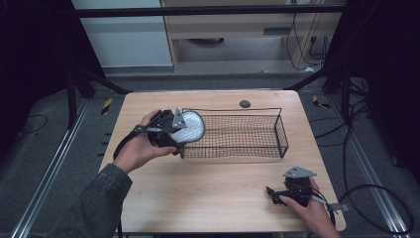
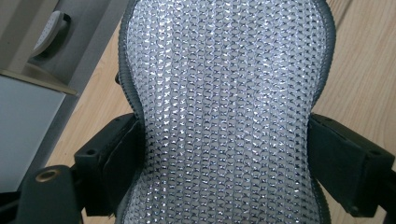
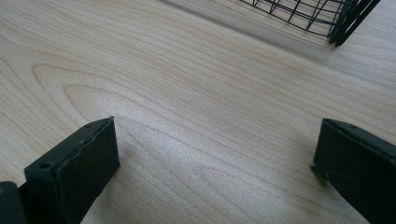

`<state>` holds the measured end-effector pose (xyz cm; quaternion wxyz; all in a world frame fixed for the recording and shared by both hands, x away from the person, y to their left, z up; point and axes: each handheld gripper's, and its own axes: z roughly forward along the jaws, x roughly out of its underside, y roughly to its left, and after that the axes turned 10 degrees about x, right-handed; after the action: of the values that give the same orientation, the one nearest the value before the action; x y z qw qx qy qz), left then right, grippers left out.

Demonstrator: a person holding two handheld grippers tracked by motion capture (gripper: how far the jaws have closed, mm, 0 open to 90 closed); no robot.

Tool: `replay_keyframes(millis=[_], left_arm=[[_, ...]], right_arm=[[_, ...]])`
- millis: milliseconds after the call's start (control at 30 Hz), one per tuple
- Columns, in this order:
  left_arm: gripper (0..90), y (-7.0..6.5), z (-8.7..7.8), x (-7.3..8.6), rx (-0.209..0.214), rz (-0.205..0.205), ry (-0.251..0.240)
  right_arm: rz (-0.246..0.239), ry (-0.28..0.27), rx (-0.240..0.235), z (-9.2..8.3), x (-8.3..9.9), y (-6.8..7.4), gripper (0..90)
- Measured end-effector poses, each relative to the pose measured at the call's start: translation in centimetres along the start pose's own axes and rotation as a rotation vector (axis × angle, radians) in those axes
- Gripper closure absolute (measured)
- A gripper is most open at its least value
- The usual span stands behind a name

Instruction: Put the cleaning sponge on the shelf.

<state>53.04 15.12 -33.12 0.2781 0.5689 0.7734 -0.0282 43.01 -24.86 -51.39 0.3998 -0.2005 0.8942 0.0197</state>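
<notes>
left gripper (image 1: 179,133) clamping sparkly insole-looking pad (image 1: 190,126), maybe over wire basket (image 1: 257,148) edge. right gripper (image 1: 273,193) wide apart, empty, on table (image 1: 213,193).

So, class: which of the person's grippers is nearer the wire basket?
Left. The left gripper holds a silver mesh pad at the wire basket's left end; the right gripper rests on the table, apart from it.
</notes>
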Motion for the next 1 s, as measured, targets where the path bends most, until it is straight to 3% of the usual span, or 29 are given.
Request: replay_keyframes(millis=[367,1000], left_arm=[[13.6,0.7,1.1,-1.5,-0.012,0.028,0.016],[13.7,1.5,3.2,-5.2,-0.006,0.081,0.001]], right_arm=[[-0.003,0.0,0.001,0.0,0.0,0.0,0.3],[-0.003,0.0,-0.001,0.0,0.0,0.0,0.3]])
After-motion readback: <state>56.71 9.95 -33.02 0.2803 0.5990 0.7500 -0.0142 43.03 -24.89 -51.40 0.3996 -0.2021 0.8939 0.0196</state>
